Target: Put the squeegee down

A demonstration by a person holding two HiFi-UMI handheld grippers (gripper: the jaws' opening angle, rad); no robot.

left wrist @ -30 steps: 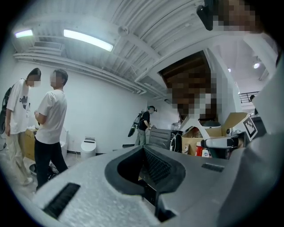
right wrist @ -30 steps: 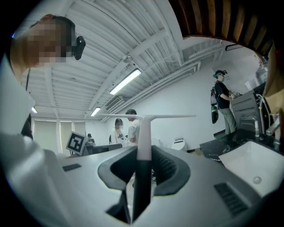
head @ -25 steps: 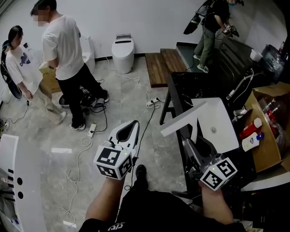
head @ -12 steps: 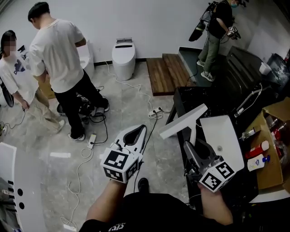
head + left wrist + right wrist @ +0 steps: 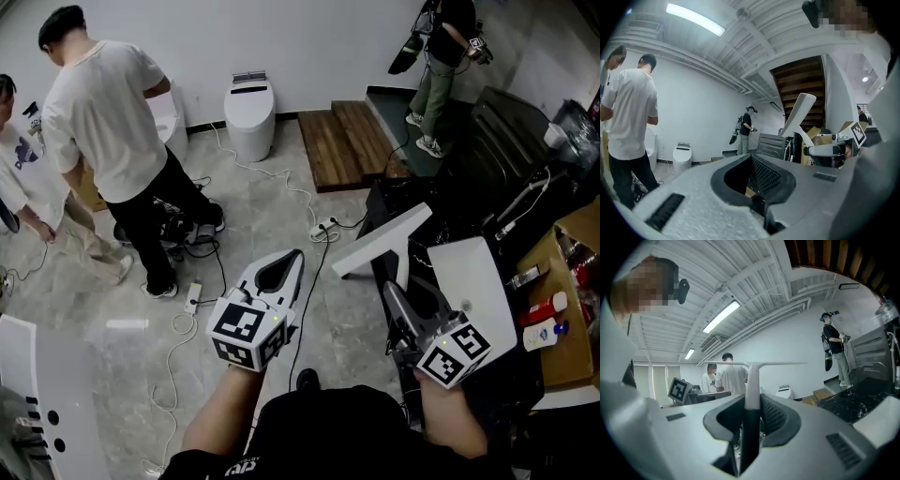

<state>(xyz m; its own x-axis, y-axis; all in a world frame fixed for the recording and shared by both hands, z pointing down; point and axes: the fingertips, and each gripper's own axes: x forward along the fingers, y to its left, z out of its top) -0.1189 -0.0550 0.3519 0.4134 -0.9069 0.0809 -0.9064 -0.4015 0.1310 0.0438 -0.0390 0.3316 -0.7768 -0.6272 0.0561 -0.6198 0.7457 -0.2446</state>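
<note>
The right gripper grips the handle of the white T-shaped plastic squeegee, which hangs in the air over the left edge of the black speckled counter beside the white rectangular basin, so it should probably lower it flat onto bare counter before letting go, with the left gripper, jaws together and empty, held aside.

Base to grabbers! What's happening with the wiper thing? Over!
Left gripper shut, empty. Right gripper shut on white T-shaped squeegee, not yet down. Black counter and white basin close by, nothing seen blocking.
</note>
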